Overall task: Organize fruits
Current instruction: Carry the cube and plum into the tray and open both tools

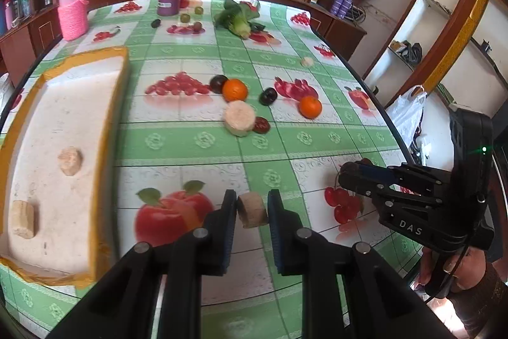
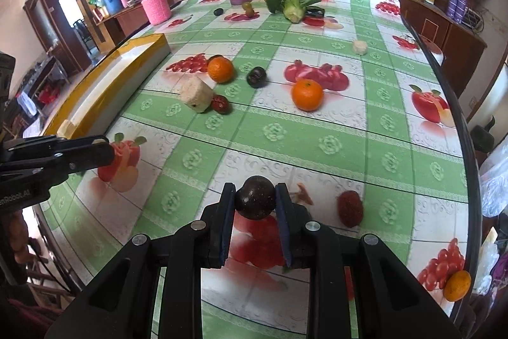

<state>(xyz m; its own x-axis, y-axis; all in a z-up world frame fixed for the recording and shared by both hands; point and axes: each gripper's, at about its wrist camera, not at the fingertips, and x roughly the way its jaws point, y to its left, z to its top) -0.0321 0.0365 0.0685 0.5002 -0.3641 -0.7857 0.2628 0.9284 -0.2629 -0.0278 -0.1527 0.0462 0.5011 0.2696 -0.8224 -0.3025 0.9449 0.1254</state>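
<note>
Both claws are loaded: the left claw (image 1: 252, 208) is clamped on a beige corn-like chunk (image 1: 252, 209), and the right claw (image 2: 255, 199) is closed on a dark plum (image 2: 255, 197). The step in hand appears to be transport to the yellow-edged tray (image 1: 122, 104), which lies at 9 o'clock on the counter (image 1: 317, 148) in the left wrist view. Next, each claw should carry its item over the tray rim and release it beside the two chunks already inside; the oranges (image 2: 307, 94) remain loose at 12 o'clock.
</note>
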